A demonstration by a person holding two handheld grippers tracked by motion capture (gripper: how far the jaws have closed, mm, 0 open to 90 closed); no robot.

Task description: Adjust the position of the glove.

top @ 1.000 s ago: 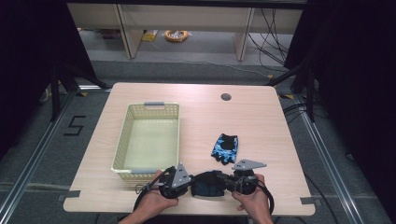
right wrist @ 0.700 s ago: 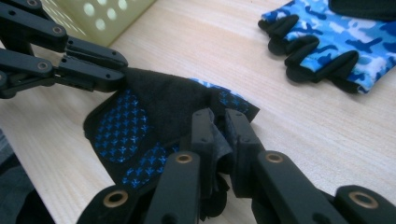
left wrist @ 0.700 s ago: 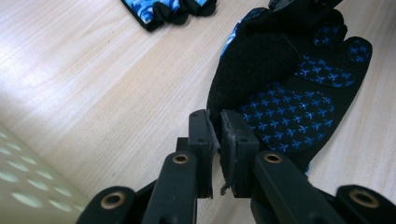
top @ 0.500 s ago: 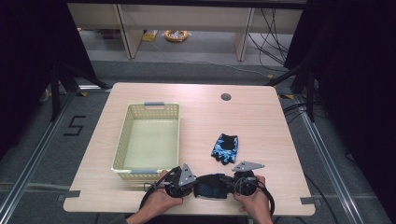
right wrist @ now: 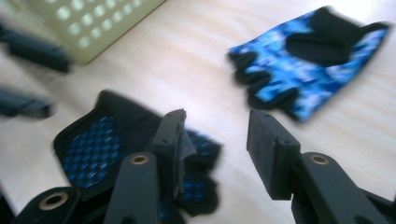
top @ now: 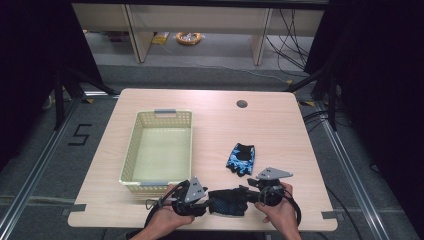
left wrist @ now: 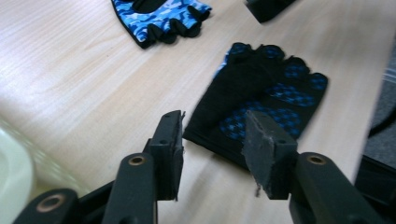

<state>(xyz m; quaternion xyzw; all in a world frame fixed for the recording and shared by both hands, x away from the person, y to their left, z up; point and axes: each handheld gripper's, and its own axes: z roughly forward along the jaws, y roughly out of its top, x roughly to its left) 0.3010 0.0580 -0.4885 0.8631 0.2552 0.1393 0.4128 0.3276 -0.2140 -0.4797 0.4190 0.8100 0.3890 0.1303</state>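
High view, L to R: yellow mesh basket (top: 161,145) left of centre on wooden table (top: 280,120); left gripper (top: 200,202) at bottom edge, jaws just been opening, released, w/ palm-up black/blue fingerless glove (top: 227,201) flat on table beside it; camo-blue glove (top: 241,158) just above; right gripper (top: 251,196) at glove's other end, jaws likewise just opening, nothing gripped

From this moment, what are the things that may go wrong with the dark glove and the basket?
Both the left gripper and right gripper have just been opening, so the dark glove lies loose on the table. It rests close to the near table edge and might slide off. A regrip may catch only one thin layer. The basket wall beside it could snag it.
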